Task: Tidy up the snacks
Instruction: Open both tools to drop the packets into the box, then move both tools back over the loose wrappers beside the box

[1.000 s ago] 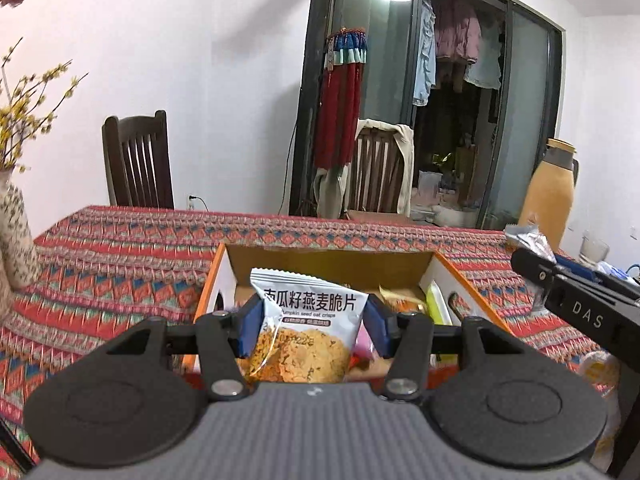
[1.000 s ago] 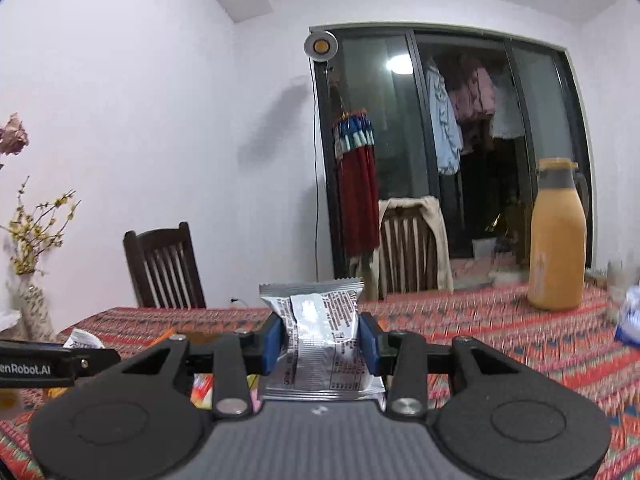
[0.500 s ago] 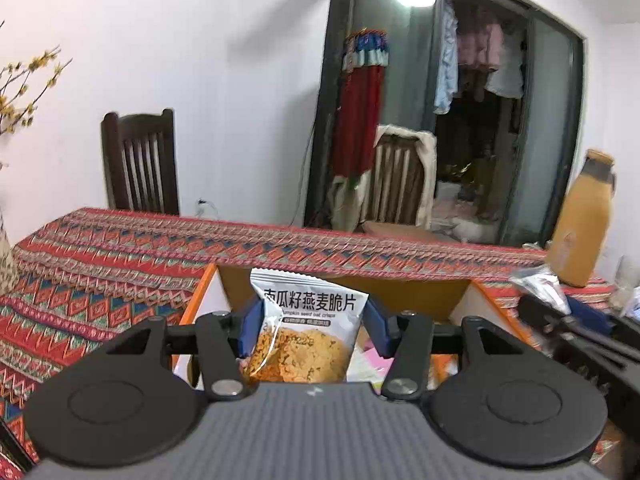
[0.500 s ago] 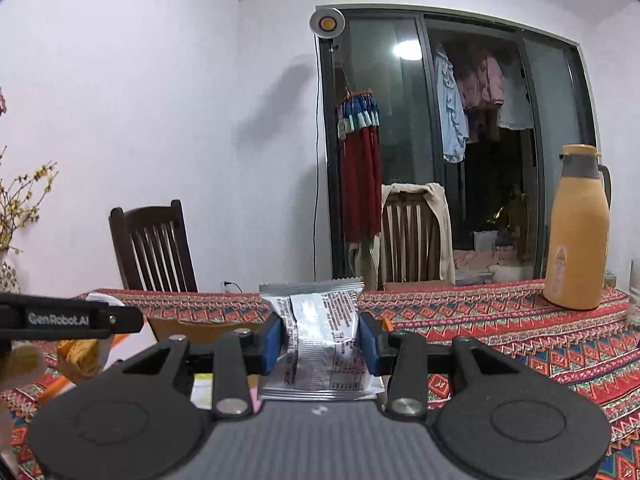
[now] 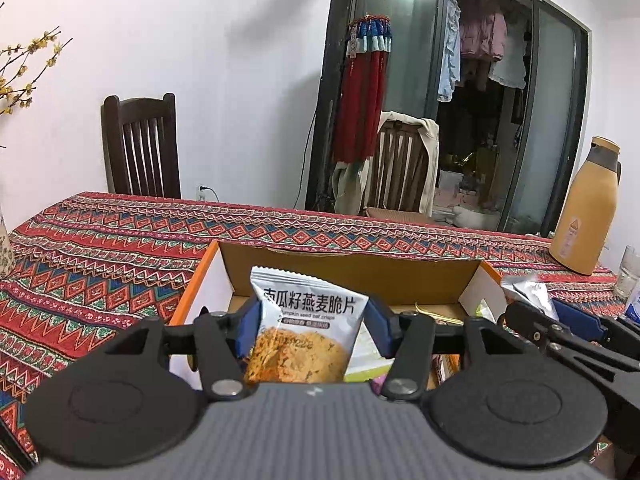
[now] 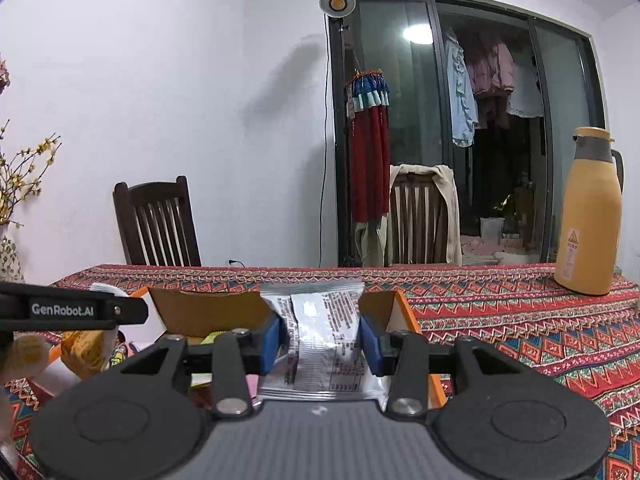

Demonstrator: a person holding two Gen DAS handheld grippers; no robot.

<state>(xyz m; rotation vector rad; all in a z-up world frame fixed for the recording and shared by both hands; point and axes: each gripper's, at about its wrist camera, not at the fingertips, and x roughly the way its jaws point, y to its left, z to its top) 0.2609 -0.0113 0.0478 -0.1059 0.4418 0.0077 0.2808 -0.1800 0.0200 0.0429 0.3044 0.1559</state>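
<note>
My left gripper is shut on a white oat-crisp snack packet and holds it upright over the open cardboard box with orange edges. Other snacks lie in the box, mostly hidden. My right gripper is shut on a silver snack packet, back side showing, above the box's right part. The right gripper also shows at the right edge of the left wrist view. The left gripper shows at the left edge of the right wrist view.
The table wears a red patterned cloth. An orange thermos and a glass stand at the right. A flower vase stands at the left. Two wooden chairs stand behind the table.
Both grippers moved nearer over the box while holding their packets. The right gripper has tilted down, so the box now shows in front of it.
</note>
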